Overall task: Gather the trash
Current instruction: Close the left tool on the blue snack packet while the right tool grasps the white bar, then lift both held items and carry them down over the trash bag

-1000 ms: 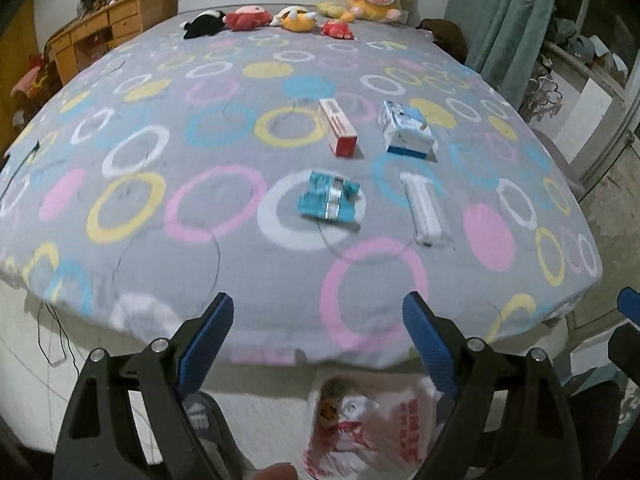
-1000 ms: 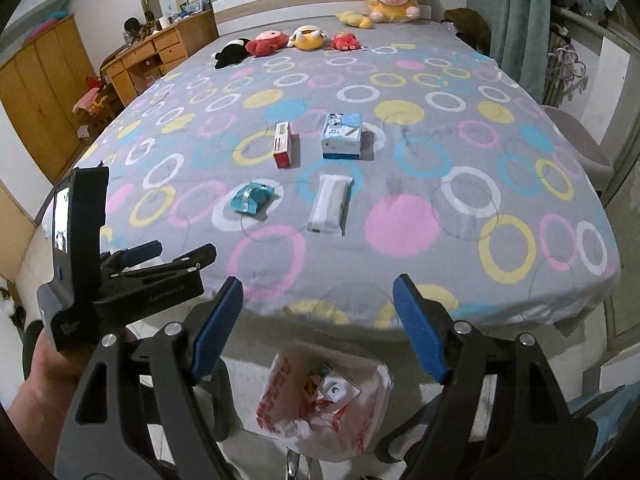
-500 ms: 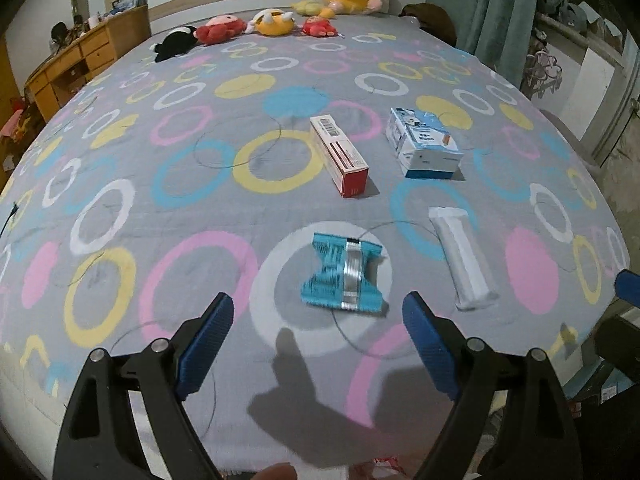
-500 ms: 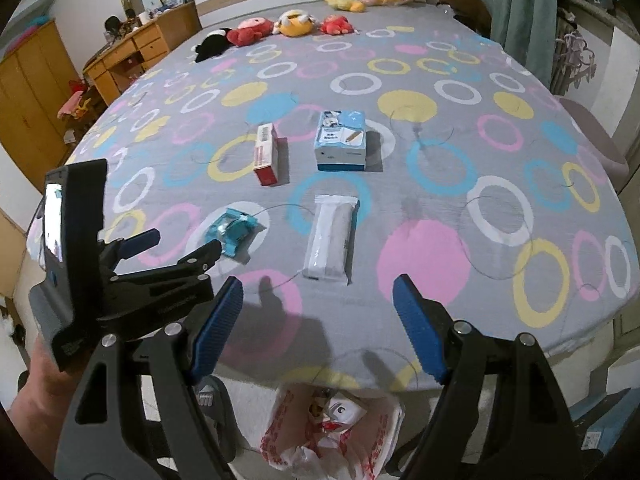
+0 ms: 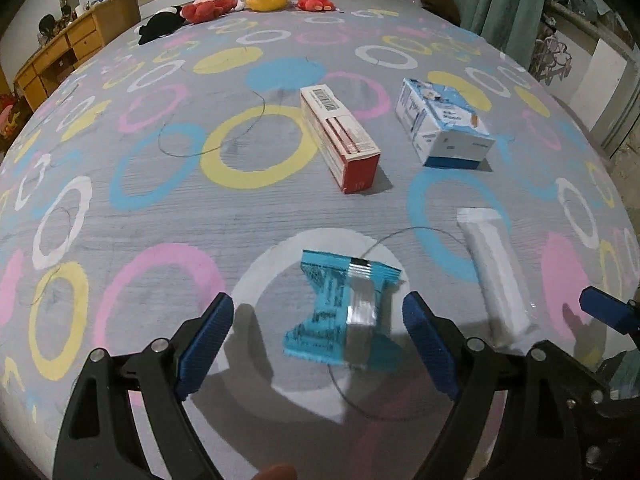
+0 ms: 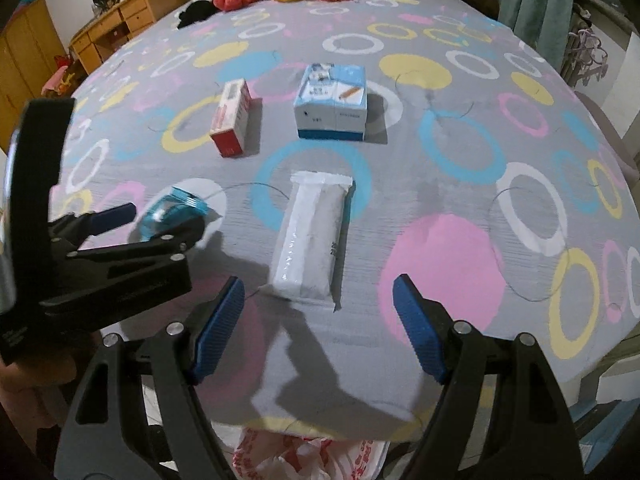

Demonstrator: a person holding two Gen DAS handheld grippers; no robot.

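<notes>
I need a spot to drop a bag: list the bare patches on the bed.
Free: left of the red box, and right of the white packet. Crowded: the middle, where those, the blue-white box and blue wrapper cluster.

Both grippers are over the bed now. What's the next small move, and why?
Probably lower the left gripper straight onto the crumpled blue wrapper and close. Its fingers stand open on either side of the wrapper, nothing held. The right gripper is likewise open, lined up just short of the white packet, so it could follow. The trash bag waits below the bed's edge.
</notes>
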